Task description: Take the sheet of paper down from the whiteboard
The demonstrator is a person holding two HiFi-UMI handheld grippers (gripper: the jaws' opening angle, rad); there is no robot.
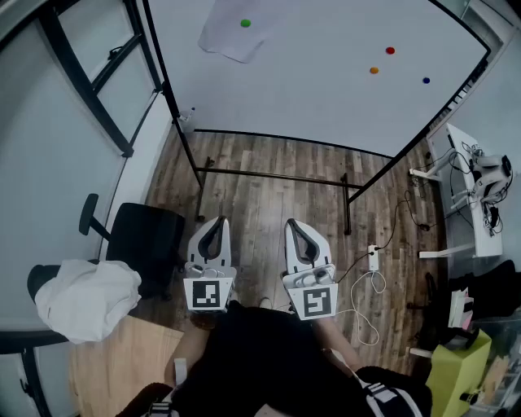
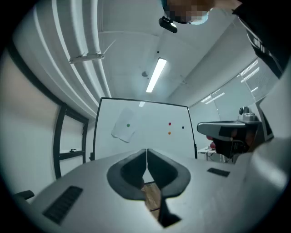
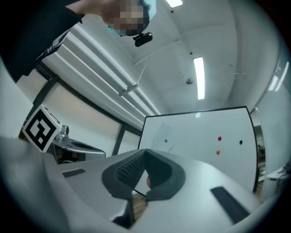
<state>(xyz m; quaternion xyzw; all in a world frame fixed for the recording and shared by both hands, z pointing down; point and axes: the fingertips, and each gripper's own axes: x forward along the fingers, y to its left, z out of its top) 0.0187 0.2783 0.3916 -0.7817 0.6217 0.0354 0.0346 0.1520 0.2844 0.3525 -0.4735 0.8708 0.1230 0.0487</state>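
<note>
A white sheet of paper [image 1: 232, 34] hangs tilted on the whiteboard [image 1: 326, 89], pinned by a green magnet [image 1: 245, 23]. The left gripper view shows the same sheet of paper [image 2: 123, 128], and in the right gripper view the sheet of paper [image 3: 164, 137] appears small and far off. My left gripper [image 1: 215, 225] and right gripper [image 1: 296, 226] are held side by side close to my body, well short of the board. Both have their jaws together with nothing between them.
Red [image 1: 390, 50], orange [image 1: 374, 71] and blue [image 1: 426, 81] magnets sit on the board's right part. The board's black stand [image 1: 277, 175] crosses the wood floor. A black chair [image 1: 142, 240] and a white cloth [image 1: 88, 298] are at left; a desk [image 1: 472, 191] and cables at right.
</note>
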